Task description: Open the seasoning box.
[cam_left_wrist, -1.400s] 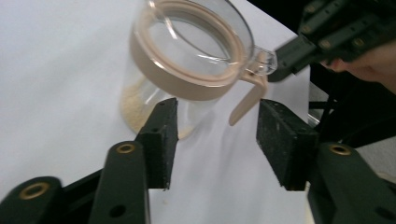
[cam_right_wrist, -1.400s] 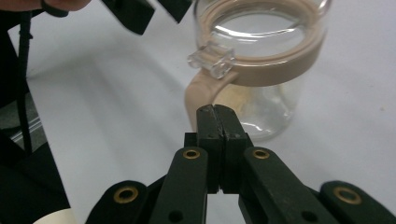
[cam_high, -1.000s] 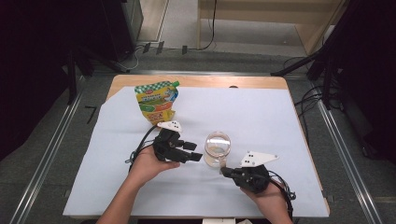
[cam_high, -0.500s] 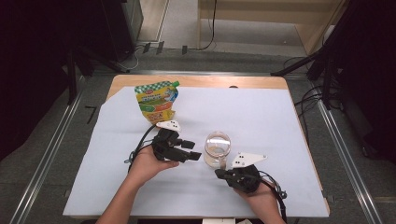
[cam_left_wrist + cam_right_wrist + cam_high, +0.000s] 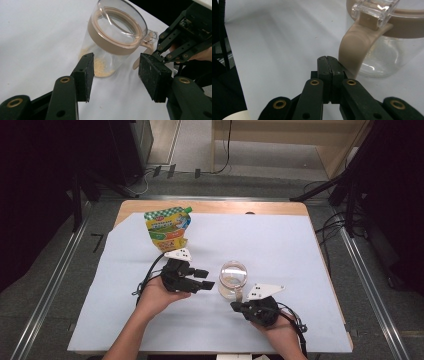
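Note:
A clear jar (image 5: 233,279) with a tan collar, a tan strap handle (image 5: 352,50) and a clear lid stands mid-table, with pale grains on its bottom (image 5: 100,67). My left gripper (image 5: 205,279) is open just left of the jar; in the left gripper view its jaws (image 5: 116,58) stand wide, short of the jar's (image 5: 115,37) wall. My right gripper (image 5: 235,306) is shut with nothing in it, and its tips (image 5: 327,58) sit right beside the strap handle's foot.
A colourful stand-up pouch (image 5: 167,227) stands behind the left gripper. A white cloth (image 5: 300,250) covers the wooden table (image 5: 210,207). Both forearms come in from the near edge. Floor rails and cables run around the table.
My right gripper has slid a little left, closer to the jar's handle. The left gripper and the jar have hardly moved.

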Demonstrator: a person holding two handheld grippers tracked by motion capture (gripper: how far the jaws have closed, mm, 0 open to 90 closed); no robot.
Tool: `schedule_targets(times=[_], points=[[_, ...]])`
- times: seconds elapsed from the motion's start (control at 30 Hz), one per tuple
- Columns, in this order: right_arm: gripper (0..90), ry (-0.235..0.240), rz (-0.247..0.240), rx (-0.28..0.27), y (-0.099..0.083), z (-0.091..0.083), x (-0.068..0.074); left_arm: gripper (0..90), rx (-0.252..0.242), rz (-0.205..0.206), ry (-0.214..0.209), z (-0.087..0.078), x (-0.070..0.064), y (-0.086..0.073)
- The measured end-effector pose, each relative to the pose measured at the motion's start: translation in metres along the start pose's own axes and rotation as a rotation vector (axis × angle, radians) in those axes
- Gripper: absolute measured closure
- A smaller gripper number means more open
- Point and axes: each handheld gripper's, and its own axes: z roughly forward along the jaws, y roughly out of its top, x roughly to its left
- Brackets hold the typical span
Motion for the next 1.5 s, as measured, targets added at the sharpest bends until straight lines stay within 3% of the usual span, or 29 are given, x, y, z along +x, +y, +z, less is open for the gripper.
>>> schedule_targets(times=[0.37, 0.8, 1.5], points=[[90.0, -0.026, 0.016, 0.014, -0.001, -0.006, -0.007, 46.9, -0.002, -0.027, -0.009, -0.001, 0.001, 0.001], [90.0, -0.068, 0.061, 0.015, -0.002, -0.016, -0.025, 43.7, 0.011, -0.013, 0.005, 0.0, 0.002, 0.002], [90.0, -0.18, 0.144, -0.022, 0.0, -0.03, -0.068, 38.3, 0.032, -0.004, 0.017, 0.008, 0.002, 0.001]])
